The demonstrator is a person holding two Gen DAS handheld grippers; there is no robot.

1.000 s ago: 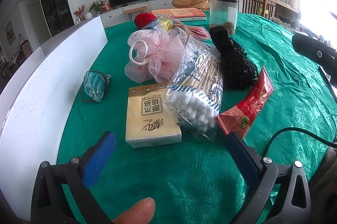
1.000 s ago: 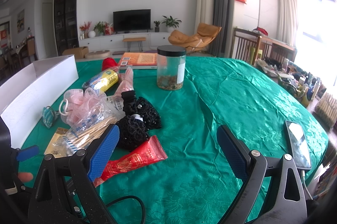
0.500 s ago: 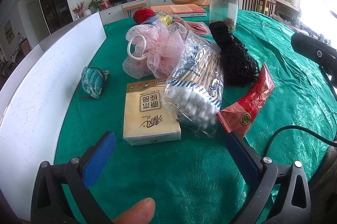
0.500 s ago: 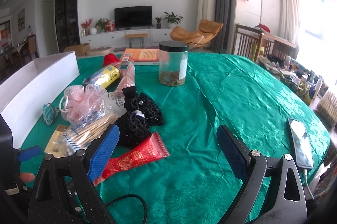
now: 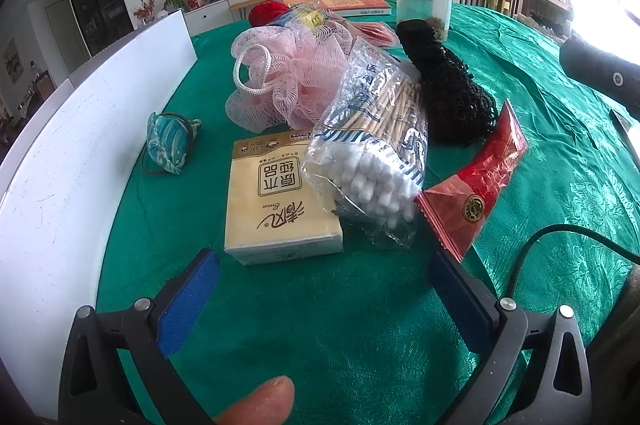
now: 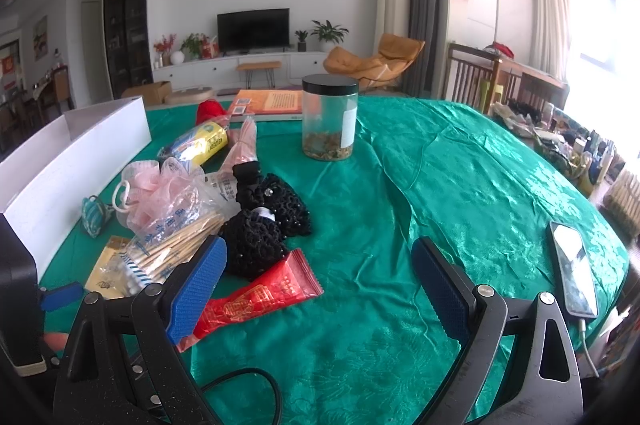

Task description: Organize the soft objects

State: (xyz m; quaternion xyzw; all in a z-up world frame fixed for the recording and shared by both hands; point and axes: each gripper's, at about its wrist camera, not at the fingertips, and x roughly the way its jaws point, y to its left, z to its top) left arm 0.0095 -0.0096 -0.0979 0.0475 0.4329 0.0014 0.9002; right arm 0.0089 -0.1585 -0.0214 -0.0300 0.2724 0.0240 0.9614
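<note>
The left gripper hangs low over the desk with its jaws spread wide and nothing between them. The tissue pack lies just ahead, slightly left of centre, its long axis running away from the gripper. The right gripper, jaws equally spread and empty, sits further right over bare cloth, so the left is judged nearer the pile. One bag of cotton swabs leans on the pack's right edge. Beyond it lie one pink bath pouf, one black crocheted net, one red sachet and one teal pouch beside the white box. One clear jar stands further back.
</note>
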